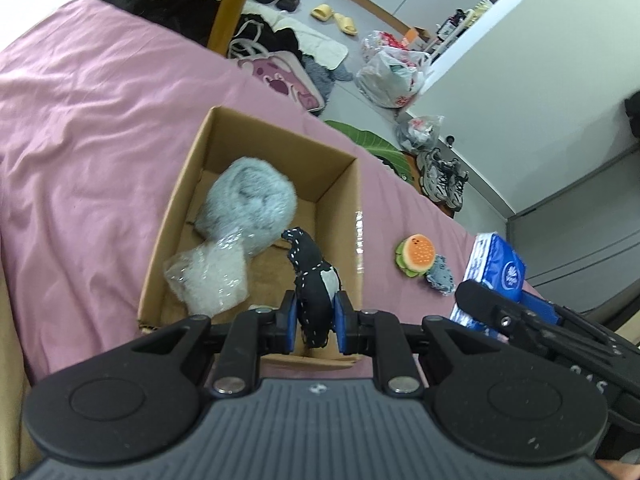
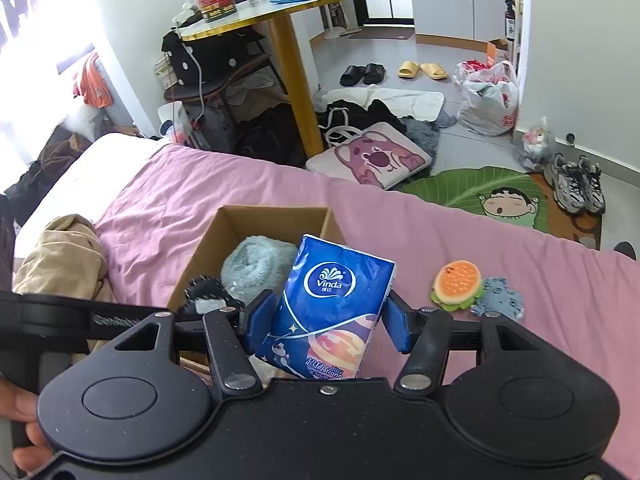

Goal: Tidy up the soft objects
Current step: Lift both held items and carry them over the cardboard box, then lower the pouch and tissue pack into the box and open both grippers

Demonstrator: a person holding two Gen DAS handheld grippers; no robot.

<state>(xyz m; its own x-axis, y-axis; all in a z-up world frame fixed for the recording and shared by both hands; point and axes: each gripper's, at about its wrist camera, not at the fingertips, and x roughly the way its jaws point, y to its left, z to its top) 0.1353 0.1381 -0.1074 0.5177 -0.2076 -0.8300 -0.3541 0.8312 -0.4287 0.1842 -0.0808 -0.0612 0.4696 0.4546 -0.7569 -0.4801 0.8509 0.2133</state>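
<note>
The sorting is looking roughly half done. A cardboard box [image 1: 256, 216] is sitting on the pink bedsheet [image 1: 88, 132], and a fluffy grey plush [image 1: 252, 196] and a clear wrapped bundle [image 1: 208, 276] are already lying inside it. The left tool [image 1: 314, 320] is pinching a black stitched plush [image 1: 316, 292] between its blue pads, holding it over the near end of the box, so that item is judged to be on its way in. The right tool [image 2: 326, 324] is gripping a blue tissue pack [image 2: 332, 304] upright, just in front of the box's near right corner; this one also appears to be heading for the box. Two things are waiting outside: a burger-shaped toy [image 2: 456, 284] and a small grey-blue plush [image 2: 498, 296], touching each other on the sheet to the right of the box. A tan garment [image 2: 60, 260] is bunching up at the far left of the bed; whether it belongs to the task cannot be told. Beyond the bed the room is looking cluttered: a gold-legged round bench [image 2: 280, 12] is carrying bottles and packets, while slippers [image 2: 422, 69], sneakers [image 2: 576, 184], plastic bags [image 2: 488, 100], a cartoon tote [image 2: 372, 158] and a leaf-shaped rug [image 2: 480, 192] are lying across the tiled floor.
</note>
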